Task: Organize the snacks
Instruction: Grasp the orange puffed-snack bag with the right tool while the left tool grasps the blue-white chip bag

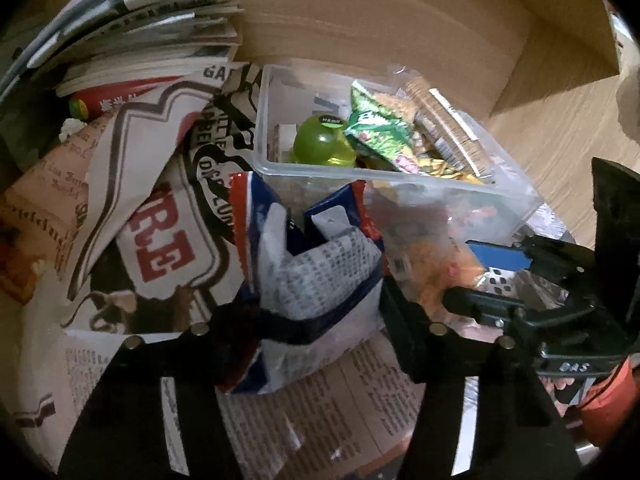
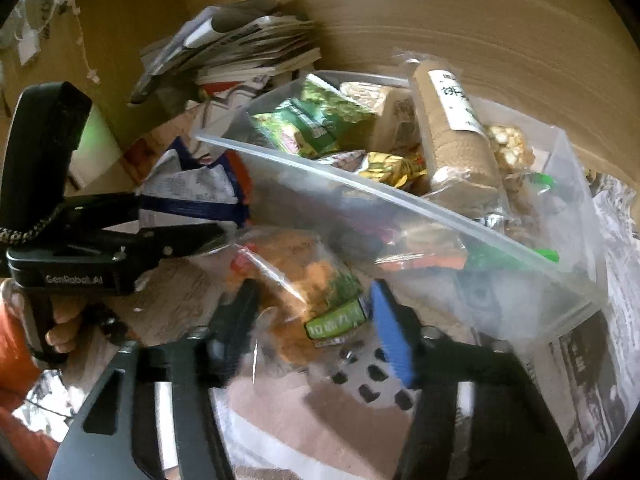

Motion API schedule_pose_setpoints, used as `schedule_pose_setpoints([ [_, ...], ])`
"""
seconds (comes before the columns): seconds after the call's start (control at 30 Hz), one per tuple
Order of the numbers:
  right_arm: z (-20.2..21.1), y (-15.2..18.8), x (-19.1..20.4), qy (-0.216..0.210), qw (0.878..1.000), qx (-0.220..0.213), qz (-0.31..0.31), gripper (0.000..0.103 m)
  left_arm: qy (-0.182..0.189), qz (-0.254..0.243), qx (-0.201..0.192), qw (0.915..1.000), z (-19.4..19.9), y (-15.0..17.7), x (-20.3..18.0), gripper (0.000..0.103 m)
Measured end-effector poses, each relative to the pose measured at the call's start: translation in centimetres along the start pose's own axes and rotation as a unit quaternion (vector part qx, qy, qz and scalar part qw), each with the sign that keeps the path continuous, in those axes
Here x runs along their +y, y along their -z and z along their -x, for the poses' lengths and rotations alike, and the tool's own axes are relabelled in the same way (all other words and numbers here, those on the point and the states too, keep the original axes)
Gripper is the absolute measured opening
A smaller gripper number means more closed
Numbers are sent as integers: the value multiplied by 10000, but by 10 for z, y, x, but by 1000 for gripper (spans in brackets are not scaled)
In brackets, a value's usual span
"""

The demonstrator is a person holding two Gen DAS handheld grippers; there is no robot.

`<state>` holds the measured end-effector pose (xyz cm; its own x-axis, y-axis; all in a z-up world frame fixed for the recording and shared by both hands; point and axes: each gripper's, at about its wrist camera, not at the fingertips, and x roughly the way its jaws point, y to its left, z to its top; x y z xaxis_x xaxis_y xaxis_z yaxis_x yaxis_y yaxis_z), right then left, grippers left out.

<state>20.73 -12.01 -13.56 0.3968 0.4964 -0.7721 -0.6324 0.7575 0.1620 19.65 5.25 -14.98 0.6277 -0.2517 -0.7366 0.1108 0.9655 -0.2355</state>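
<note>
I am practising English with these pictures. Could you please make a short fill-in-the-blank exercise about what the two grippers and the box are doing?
1. The left gripper holds a blue, red and white ___.
2. The right gripper fingers sit on either side of a clear bag of ___ snacks.
3. The clear plastic box already holds a round ___ cup.

Missing words: packet; orange; green

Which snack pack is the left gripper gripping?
The blue, red and white packet, outside the clear bin. The right gripper straddles a clear bag of orange snacks.
</note>
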Motion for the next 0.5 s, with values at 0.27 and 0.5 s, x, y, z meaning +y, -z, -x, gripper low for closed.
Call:
schedule_pose_setpoints([
  [0.27, 15, 7, 5, -185, 9996, 191, -53, 41, 15, -186, -139, 9997, 27, 16, -3, 39],
  [0.5, 16, -3, 16, 0, 9997, 23, 257, 76, -317, -363, -367, 9982, 51, 27, -17, 38],
])
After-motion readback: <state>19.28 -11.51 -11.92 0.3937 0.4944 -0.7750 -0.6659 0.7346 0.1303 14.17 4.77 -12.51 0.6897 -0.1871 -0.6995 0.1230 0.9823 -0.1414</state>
